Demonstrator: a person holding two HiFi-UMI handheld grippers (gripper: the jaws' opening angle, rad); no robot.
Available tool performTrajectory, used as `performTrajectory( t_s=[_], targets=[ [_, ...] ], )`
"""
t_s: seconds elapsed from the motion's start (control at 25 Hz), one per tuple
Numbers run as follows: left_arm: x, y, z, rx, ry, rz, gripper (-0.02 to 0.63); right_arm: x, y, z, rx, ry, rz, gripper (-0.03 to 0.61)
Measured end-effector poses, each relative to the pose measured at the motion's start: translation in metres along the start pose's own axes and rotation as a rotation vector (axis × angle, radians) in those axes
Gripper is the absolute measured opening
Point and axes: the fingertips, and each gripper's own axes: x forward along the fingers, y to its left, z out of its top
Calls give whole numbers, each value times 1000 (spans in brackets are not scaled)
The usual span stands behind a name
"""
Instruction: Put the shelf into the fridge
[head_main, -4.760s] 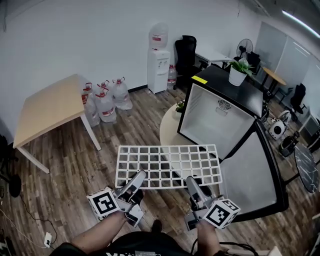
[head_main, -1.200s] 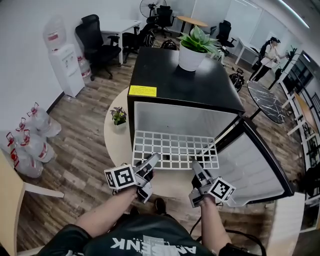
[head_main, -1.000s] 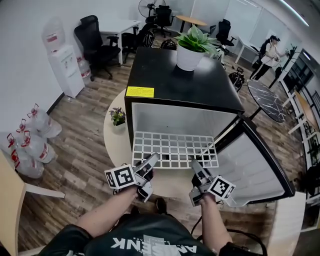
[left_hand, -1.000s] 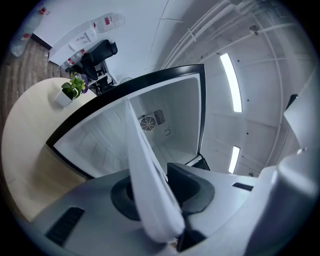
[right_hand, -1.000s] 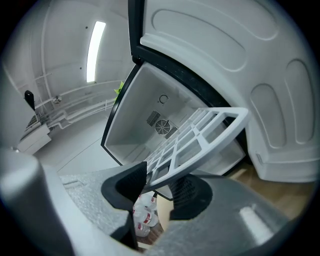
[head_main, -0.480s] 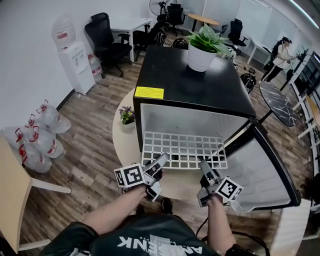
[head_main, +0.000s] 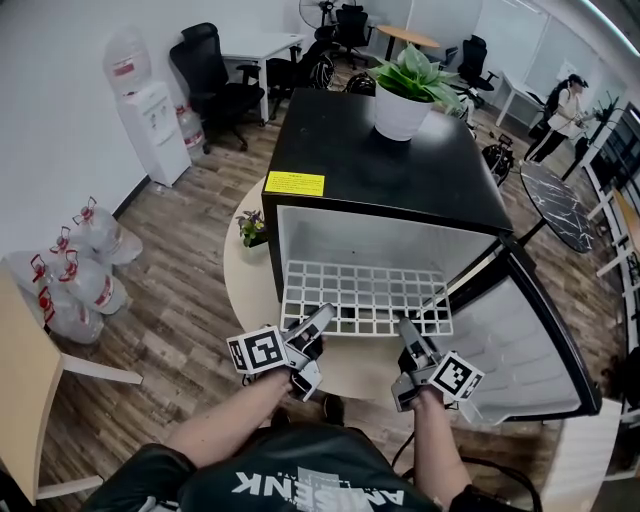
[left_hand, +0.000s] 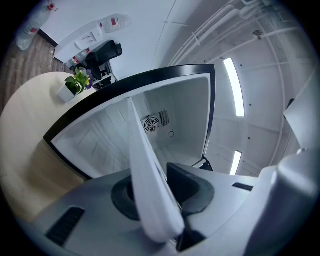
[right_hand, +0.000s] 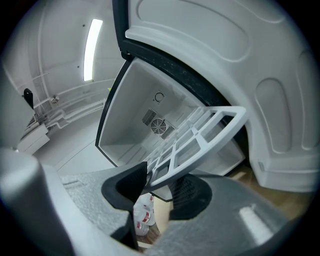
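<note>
Open office, round bench (head_main: 243, 275): the fridge (head_main: 390, 165) gapes at 12 o'clock with the shelf (head_main: 365, 296) part inside, near edge pinched by the right gripper (head_main: 406, 327) and the left gripper (head_main: 322, 315), its jaws closing on it; insertion under way, a level push inward likely next.
</note>
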Motion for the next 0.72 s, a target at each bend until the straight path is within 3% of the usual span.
performTrajectory(
  t_s=[0.56, 0.72],
  targets=[
    [1, 5, 0, -1, -8, 2, 78, 0, 1, 1, -21, 6, -6, 132],
    [3, 8, 1, 1, -6, -5, 77, 6, 6, -1, 25, -5, 38, 129]
  ],
)
